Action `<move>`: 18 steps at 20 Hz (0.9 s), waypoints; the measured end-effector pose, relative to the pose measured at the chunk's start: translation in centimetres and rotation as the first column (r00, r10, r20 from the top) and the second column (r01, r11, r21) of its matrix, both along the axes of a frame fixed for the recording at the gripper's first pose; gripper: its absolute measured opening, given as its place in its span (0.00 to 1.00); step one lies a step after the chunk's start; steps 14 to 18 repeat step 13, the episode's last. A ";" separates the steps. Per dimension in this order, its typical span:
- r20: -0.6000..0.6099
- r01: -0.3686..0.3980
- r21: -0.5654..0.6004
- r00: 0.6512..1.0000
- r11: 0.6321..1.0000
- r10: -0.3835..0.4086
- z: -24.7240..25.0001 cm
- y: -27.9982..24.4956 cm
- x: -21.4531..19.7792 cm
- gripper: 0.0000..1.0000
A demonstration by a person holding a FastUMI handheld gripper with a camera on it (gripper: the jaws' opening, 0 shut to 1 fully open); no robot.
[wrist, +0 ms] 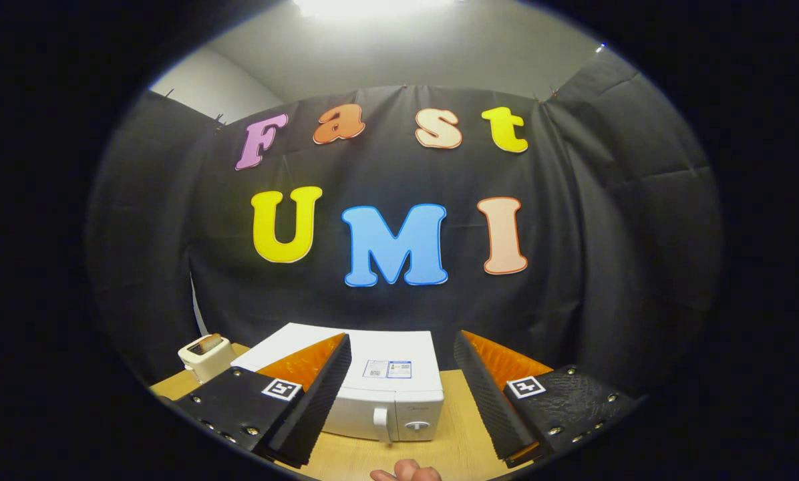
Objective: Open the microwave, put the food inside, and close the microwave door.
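Black cloth wall [573, 220], wooden table [463, 434], bright ceiling light [366, 7].

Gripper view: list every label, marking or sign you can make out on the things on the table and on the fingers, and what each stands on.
Sticker on top of the microwave: print too small to read.
Faint mark on the microwave's front above the dial: too blurred to read.
Square black-and-white marker on each of the open fingers: a pattern, no words.
Toaster: no text visible.
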State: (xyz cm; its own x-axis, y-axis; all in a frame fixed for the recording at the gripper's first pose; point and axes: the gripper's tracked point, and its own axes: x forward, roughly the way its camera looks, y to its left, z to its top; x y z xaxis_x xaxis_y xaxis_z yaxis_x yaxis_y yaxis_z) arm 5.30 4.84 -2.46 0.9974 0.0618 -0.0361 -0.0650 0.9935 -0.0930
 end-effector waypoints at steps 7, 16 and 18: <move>0.054 0.012 0.049 0.998 0.999 -0.014 2.9 -0.6 -1.5 0.96; 0.080 -0.040 -0.036 0.996 0.999 0.042 3.7 0.0 -2.3 0.96; 0.080 -0.040 -0.036 0.996 0.999 0.042 3.7 0.0 -2.3 0.96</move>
